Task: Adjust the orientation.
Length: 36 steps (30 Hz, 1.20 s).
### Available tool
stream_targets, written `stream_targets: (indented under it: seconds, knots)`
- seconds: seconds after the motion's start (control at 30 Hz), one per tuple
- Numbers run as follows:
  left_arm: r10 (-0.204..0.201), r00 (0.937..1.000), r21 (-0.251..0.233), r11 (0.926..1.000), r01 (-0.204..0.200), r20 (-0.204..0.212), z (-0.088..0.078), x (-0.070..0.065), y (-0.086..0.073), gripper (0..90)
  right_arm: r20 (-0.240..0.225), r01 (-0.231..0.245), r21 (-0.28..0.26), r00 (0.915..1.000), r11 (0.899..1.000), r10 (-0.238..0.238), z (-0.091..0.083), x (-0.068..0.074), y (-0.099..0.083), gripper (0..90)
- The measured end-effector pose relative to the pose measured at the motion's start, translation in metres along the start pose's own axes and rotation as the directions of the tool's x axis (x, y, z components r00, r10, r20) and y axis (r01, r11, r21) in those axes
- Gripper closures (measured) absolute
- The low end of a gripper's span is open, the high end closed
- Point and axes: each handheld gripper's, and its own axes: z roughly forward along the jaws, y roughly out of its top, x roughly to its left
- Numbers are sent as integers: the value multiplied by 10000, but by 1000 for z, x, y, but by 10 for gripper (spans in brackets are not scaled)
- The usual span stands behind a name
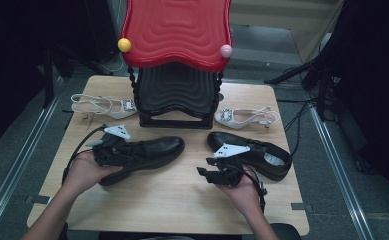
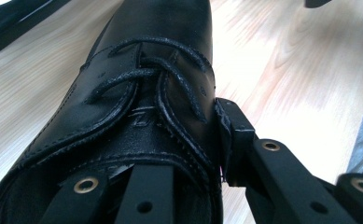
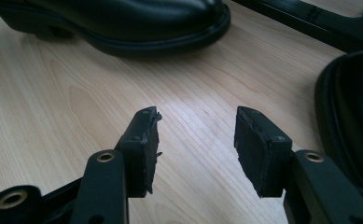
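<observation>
The table (image 1: 172,200) had a black left shoe (image 2: 137,93) near its left side, clamped at the collar by the left gripper (image 1: 113,150), while the right gripper (image 3: 195,149) hung apart, empty, near-right.

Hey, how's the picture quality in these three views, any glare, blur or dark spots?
High view: soft and low in detail, surroundings nearly black, table evenly lit. Left gripper view: laced black shoe sharp, bright washed-out glare on the wood at upper right. Right gripper view: right gripper pads crisp, a pale sheen on the wood between them, far shoe slightly soft.
</observation>
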Motion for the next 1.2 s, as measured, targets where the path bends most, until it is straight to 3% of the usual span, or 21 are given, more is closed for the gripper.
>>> stream_targets:
  seconds: [0.2, 0.47, 0.63, 0.7, 0.87, 1.0, 1.07, 1.2]
  knots:
    - [-73, 9995, -112, 9999, 77, 322, 21, -11, 14, 766, 170, -228, -136, 9996, 9996, 230, -7, 1, -6, 510]
    - [-230, 9996, -115, 9997, 231, 166, 41, -22, 22, 770, 234, -248, -159, 9994, 9996, 251, -8, 4, -10, 510]
    - [37, 9999, -36, 10000, -38, -110, 47, -29, 26, 764, 177, -130, -126, 9998, 9998, 133, -3, 7, -8, 510]
    - [357, 9991, 136, 9993, -354, -229, 52, -34, 26, 754, 89, -17, -53, 10000, 10000, 18, 1, 10, -6, 510]
    - [156, 9998, 53, 9999, -156, 106, 45, -28, 26, 663, 62, 76, -45, 10000, 10000, -76, 2, 14, -5, 511]
    - [364, 9993, 114, 9993, -366, 117, 34, -25, 24, 543, 23, -41, -107, 10000, 9999, 41, 1, 13, -5, 514]
    - [503, 9986, 25, 9987, -504, 171, 26, -23, 23, 534, -2, -98, -138, 10000, 9999, 98, 0, 13, -5, 513]
    - [163, 9984, -296, 9995, -148, 536, 7, -16, 19, 522, 18, -67, -122, 10000, 9999, 67, 0, 14, -3, 512]
